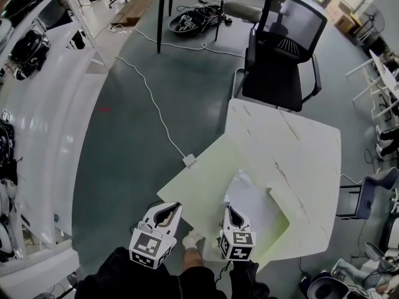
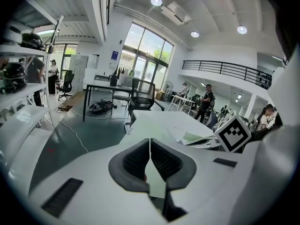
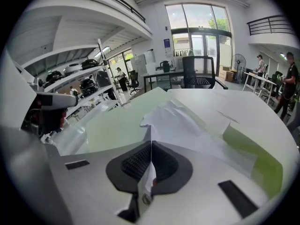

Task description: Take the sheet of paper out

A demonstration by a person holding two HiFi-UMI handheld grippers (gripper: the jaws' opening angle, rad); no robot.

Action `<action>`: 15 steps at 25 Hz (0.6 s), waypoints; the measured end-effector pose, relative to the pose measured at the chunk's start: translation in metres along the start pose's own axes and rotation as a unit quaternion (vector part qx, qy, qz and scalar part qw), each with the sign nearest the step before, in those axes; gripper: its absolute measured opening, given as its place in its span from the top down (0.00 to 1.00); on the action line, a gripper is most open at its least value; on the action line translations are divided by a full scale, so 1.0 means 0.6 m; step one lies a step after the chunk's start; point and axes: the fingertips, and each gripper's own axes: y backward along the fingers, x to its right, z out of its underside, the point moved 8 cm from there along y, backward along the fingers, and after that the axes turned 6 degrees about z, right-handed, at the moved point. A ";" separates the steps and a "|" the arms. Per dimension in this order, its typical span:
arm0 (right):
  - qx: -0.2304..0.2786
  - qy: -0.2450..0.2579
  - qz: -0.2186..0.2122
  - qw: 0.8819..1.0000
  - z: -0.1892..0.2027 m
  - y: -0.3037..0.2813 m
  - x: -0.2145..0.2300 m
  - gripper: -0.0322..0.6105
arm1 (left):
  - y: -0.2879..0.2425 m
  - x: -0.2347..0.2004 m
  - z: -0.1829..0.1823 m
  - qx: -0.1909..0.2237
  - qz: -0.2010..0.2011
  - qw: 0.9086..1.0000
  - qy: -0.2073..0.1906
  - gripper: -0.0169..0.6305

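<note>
A pale green folder (image 1: 202,174) lies open on the near corner of the white marble table (image 1: 299,148). A white sheet of paper (image 1: 254,199) sits partly inside it, its far end crumpled upward. My left gripper (image 1: 164,214) is shut on the folder's near left edge; in the left gripper view the green sheet (image 2: 157,186) shows pinched between the closed jaws of that gripper (image 2: 150,142). My right gripper (image 1: 232,215) is shut on the near edge of the paper (image 3: 180,123), which rises out from between its closed jaws (image 3: 151,145) over the green folder (image 3: 115,128).
A black office chair (image 1: 283,48) stands at the table's far side. A white cable with an adapter (image 1: 189,161) runs over the grey floor at the left. White shelves (image 1: 43,104) line the left. Another chair (image 1: 374,195) stands at the right.
</note>
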 end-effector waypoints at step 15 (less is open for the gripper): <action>0.067 0.003 0.020 0.998 -0.053 0.134 -0.022 0.92 | 0.088 0.057 -0.074 0.043 0.016 0.998 -0.045 0.93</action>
